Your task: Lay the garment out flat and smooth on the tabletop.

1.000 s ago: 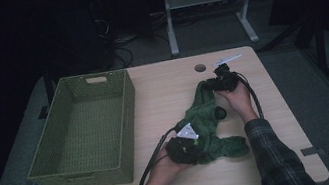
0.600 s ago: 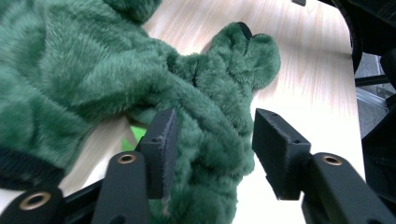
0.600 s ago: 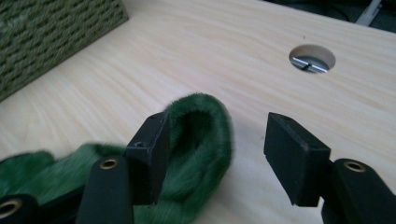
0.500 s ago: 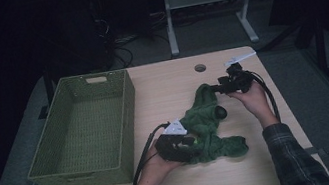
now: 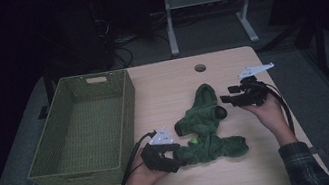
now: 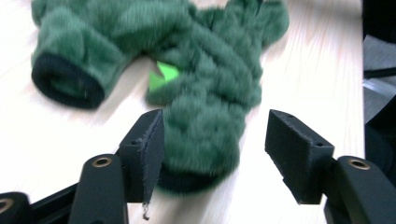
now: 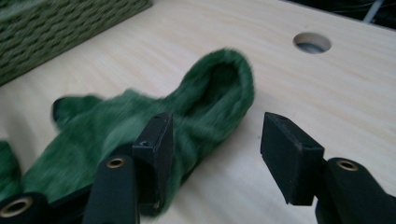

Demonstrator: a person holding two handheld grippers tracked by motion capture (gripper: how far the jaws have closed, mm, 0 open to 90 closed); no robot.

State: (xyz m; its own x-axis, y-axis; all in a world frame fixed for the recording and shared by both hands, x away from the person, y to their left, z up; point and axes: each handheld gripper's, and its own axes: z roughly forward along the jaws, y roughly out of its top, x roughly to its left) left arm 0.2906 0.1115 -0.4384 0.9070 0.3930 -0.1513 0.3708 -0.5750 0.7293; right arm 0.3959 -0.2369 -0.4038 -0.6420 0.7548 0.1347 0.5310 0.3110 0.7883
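Note:
A fuzzy green garment with dark-lined cuffs lies spread on the wooden table. My left gripper sits at its near left end. In the left gripper view the left gripper has just been opening. One sleeve end lies between the pads, and the right pad stands apart from it. A bright green tag shows on the fabric. My right gripper is off the garment's right side. Its jaws are parted after closing a touch, and the hood lies ahead of them, unpressed.
A green woven basket stands on the left of the table; its corner also appears in the right gripper view as the basket. A round cable hole is at the table's far middle. A metal stand is beyond the table.
Both grippers opened and let go of the garment. The right hand drew off to the right, the left hand back to the left. The garment settled flat on the table.

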